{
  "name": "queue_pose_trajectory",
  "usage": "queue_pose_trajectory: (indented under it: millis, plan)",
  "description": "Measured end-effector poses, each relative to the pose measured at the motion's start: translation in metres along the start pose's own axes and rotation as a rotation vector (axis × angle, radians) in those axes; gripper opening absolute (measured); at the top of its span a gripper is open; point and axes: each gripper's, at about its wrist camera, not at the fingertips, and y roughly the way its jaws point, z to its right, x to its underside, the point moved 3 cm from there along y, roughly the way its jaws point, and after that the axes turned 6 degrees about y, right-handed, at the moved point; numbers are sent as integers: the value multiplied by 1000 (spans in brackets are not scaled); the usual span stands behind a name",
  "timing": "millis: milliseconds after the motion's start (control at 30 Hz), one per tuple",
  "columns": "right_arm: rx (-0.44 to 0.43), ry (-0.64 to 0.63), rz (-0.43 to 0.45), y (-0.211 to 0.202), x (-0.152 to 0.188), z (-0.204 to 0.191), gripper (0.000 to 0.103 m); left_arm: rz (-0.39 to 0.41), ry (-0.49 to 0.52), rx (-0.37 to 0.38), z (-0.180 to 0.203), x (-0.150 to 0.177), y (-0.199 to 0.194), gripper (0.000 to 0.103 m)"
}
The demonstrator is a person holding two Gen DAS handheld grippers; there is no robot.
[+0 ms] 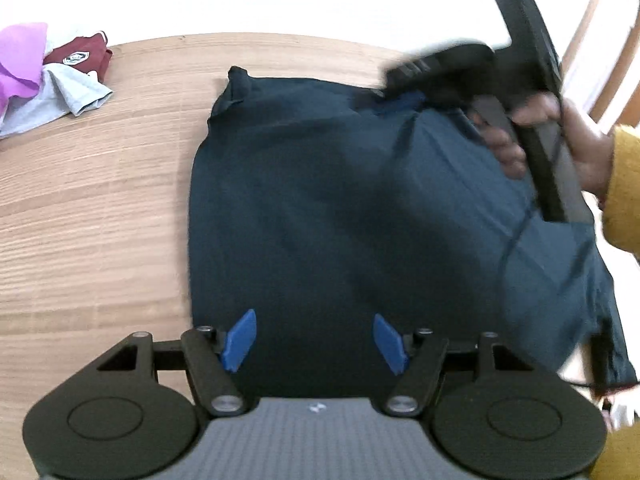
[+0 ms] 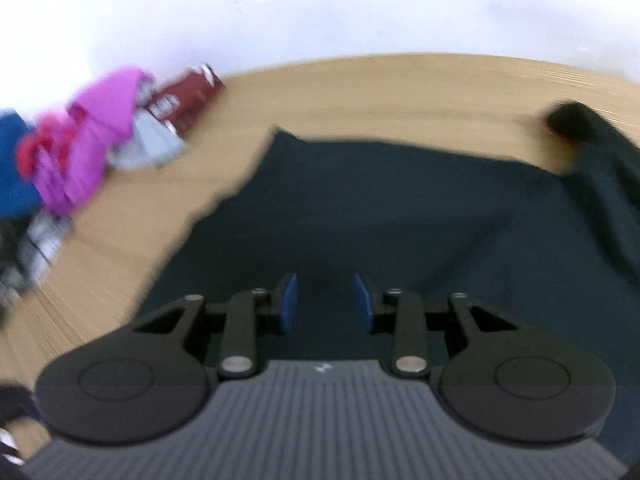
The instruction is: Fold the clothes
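Note:
A dark navy garment [image 1: 320, 200] lies spread flat on the wooden table [image 1: 100, 200]. My left gripper [image 1: 316, 340] hovers open over its near edge, with both blue pads apart and nothing between them. At the garment's far right corner, a hand in a yellow sleeve [image 1: 624, 184] holds my right gripper [image 1: 400, 88], which looks blurred there. In the right wrist view the right gripper [image 2: 326, 300] stands open above the same navy cloth [image 2: 400, 208], its pads clear of the fabric. A dark sleeve [image 2: 600, 152] trails off to the right.
A heap of other clothes sits at the table's far left: a purple piece [image 1: 20, 56], a maroon one [image 1: 80, 56] and a grey one [image 1: 60, 96]. The right wrist view also shows the purple piece [image 2: 92, 136] and a blue item [image 2: 12, 168]. A black cable [image 1: 512, 240] crosses the garment's right side.

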Motion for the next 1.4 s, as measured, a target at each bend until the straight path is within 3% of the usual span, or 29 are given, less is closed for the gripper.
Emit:
queue_pose_trajectory:
  millis: [167,300,467,533,567,733,800,900,1000,1100,1233,1300,1400]
  plan:
    - [-126,188,-17,69,-54,-13,35,37,-3,25,-7,-22,13,66]
    - [-166,346,-19,121,-87,-12,37,105,22,38,-30,-45,5,67]
    - [-141,356,-41,165,-108,-14,36,142,-27,45,-72,-71,15,67]
    - [-153,310,-38,170,-114,-19,29,146,-42,47,-83,-75,18,67]
    - [-157,282,-37,172,-116,-22,8,147,-48,51,-86,-73,18,67]
    - [-124,-65,-9,143,-121,-50,5,152,-60,86,-100,-80,29,67]
    - [-66,-264,-36,121,-114,-58,4,157,-60,102,-103,-82,32,67]
    - [137,-576,-138,107,-92,-58,3,162,-58,132,-102,-85,39,67]
    - [348,-748,-213,102,-70,-37,3,163,-42,157,-97,-88,45,67]
    - [374,-689,-224,89,-66,-19,4,159,-18,172,-91,-89,49,67]
    - [189,-369,-61,73,-92,-18,10,147,-14,177,-86,-91,54,67]
    - [96,-192,-30,80,-106,-15,21,146,-19,174,-85,-90,53,67]
    - [12,39,-51,107,-119,-14,26,142,-26,168,-85,-88,53,67]
